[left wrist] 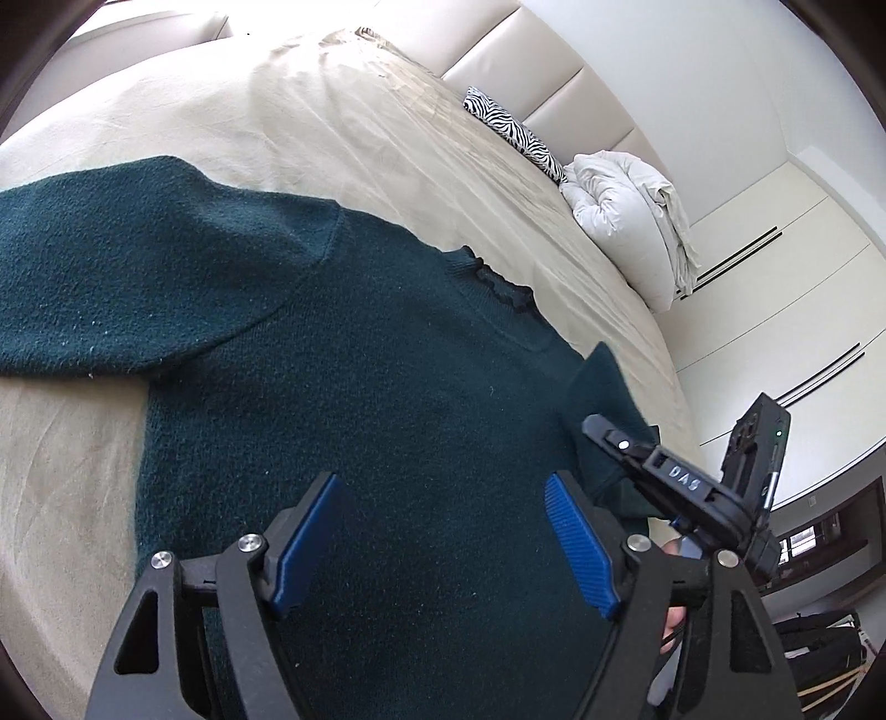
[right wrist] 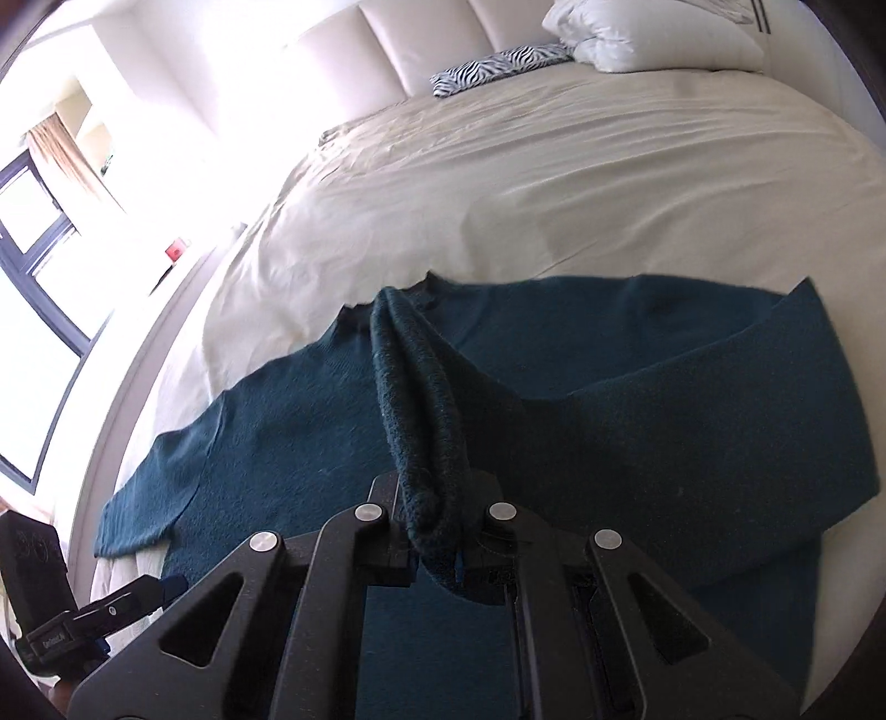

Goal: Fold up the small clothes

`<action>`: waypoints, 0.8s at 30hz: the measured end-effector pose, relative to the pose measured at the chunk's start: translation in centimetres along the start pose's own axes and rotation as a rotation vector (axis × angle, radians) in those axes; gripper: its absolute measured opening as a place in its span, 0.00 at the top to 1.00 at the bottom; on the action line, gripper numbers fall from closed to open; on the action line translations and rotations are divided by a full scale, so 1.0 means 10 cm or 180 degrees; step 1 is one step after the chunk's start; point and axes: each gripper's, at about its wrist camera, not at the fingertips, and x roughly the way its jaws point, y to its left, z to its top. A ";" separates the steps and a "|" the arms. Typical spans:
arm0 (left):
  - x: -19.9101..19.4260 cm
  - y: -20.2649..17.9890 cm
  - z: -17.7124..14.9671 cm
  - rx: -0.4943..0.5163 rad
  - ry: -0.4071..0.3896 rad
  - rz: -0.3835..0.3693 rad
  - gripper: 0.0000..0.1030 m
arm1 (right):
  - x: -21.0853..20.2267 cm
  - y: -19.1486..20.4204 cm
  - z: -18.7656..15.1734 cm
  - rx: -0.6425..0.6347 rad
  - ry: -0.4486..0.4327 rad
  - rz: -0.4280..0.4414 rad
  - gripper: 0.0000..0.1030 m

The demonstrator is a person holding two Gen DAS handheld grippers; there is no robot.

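Here, the right gripper [right wrist: 437,531] pinches a bunched-up sleeve [right wrist: 415,399] of the dark green sweater [left wrist: 360,387], and the left gripper [left wrist: 443,548] hangs over the sweater with its blue fingers [left wrist: 578,545] spread and nothing between them. The sweater lies flat on the cream bed [left wrist: 387,138]. Farther back sit a zebra pillow [right wrist: 498,63] and white pillows [right wrist: 653,39].

I can read raised letters "DAS" on the black body of the right gripper [left wrist: 637,443], seen upside down from my left wrist camera. A small label on the left gripper [right wrist: 160,587] is too blurred to read.
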 end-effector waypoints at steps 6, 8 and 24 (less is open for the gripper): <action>0.26 -0.09 0.10 -0.0098 0.0161 -0.0217 0.18 | 0.16 0.39 -0.89 -0.0084 0.0106 0.0091 0.76; 0.39 -0.18 0.11 -0.0119 0.0228 -0.0287 0.14 | 0.04 0.34 -1.02 -0.0008 0.0039 0.0113 0.46; 1.34 -0.70 0.35 0.0207 0.0622 0.0212 0.86 | -1.28 -0.89 -1.48 0.0852 -0.0521 0.0311 0.29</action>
